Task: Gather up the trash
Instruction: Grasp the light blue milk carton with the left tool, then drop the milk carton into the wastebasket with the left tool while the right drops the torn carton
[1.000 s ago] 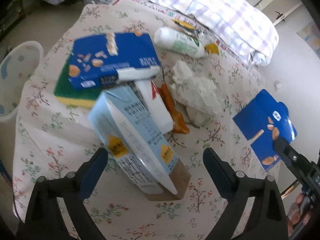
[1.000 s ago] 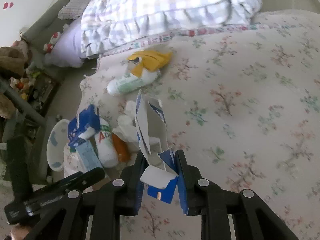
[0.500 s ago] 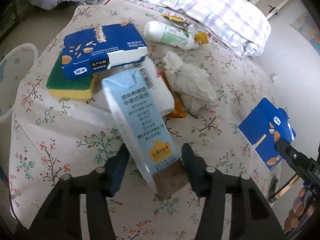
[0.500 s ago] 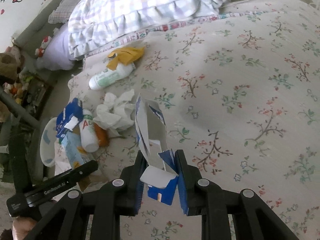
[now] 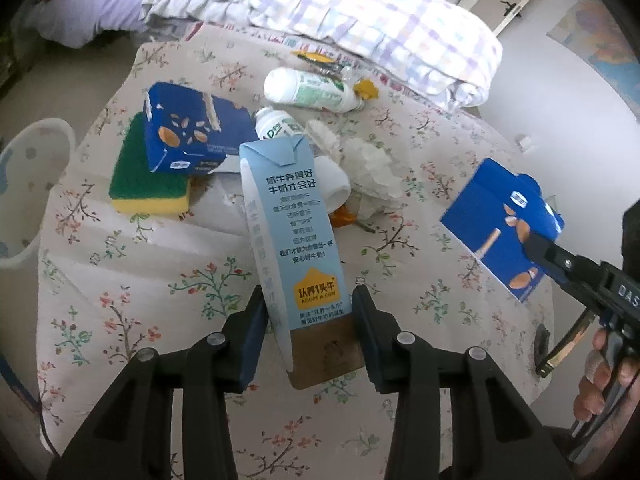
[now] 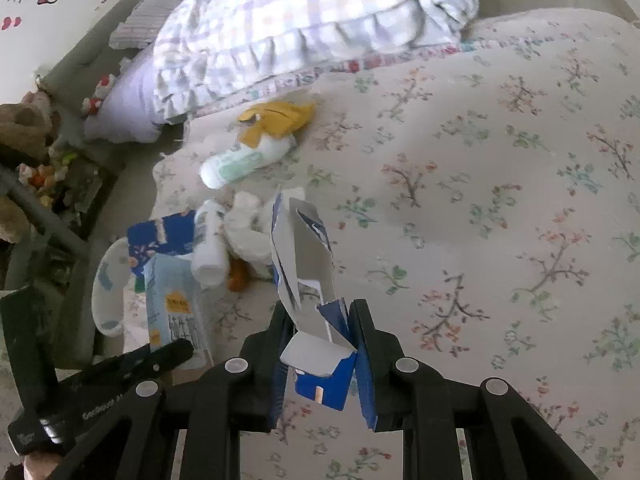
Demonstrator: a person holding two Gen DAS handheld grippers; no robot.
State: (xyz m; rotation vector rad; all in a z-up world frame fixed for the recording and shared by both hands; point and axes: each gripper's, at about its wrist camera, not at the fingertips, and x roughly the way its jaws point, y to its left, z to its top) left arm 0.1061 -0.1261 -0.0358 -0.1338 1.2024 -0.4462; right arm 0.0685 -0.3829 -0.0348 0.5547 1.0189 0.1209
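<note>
The left claw point(image 5: 308, 320) has just been closing and is clamped on the base of the light-blue milk carton point(image 5: 292, 224), near the bed's point(image 5: 120, 280) corner. The right claw point(image 6: 320, 340) grips a torn blue carton point(image 6: 304, 264), so both go to the bin point(image 5: 24, 184).

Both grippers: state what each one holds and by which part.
The left gripper, whose jaws have just been closing, clamps the light blue milk carton at its brown bottom end. The right gripper pinches the flattened dark blue carton near one end.
</note>
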